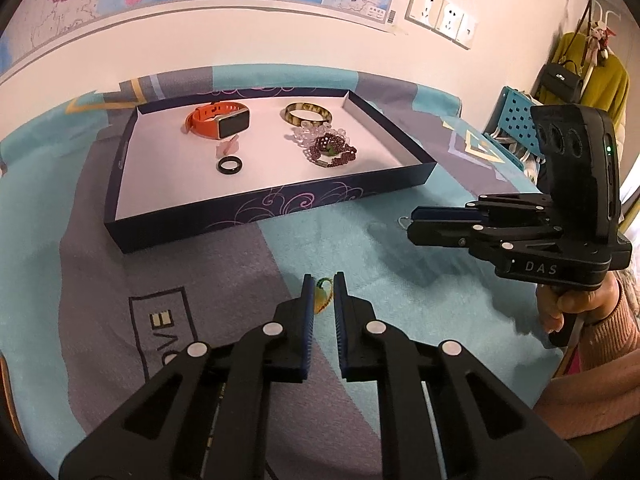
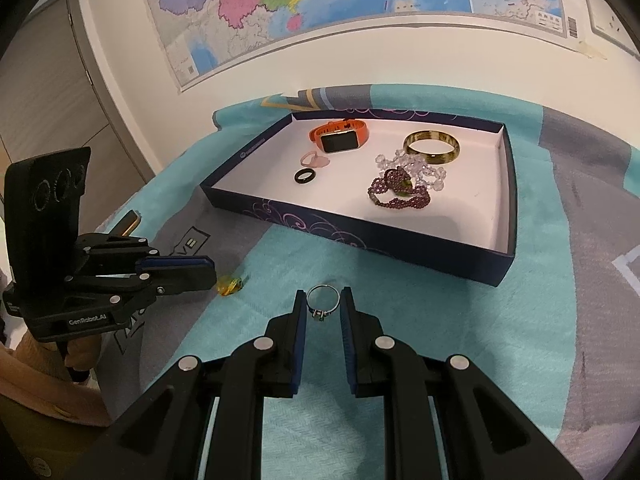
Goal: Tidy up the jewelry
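A dark blue tray with a white floor holds an orange smartwatch, a brown bangle, a black ring, a pink piece and purple and clear bead bracelets. My left gripper is partly open around a small amber pendant on the cloth. My right gripper is shut on a silver ring with a green stone, just above the cloth.
A teal and grey cloth covers the table. Maps hang on the wall behind. A blue perforated basket and hanging bags stand at the far right. A door is at the left.
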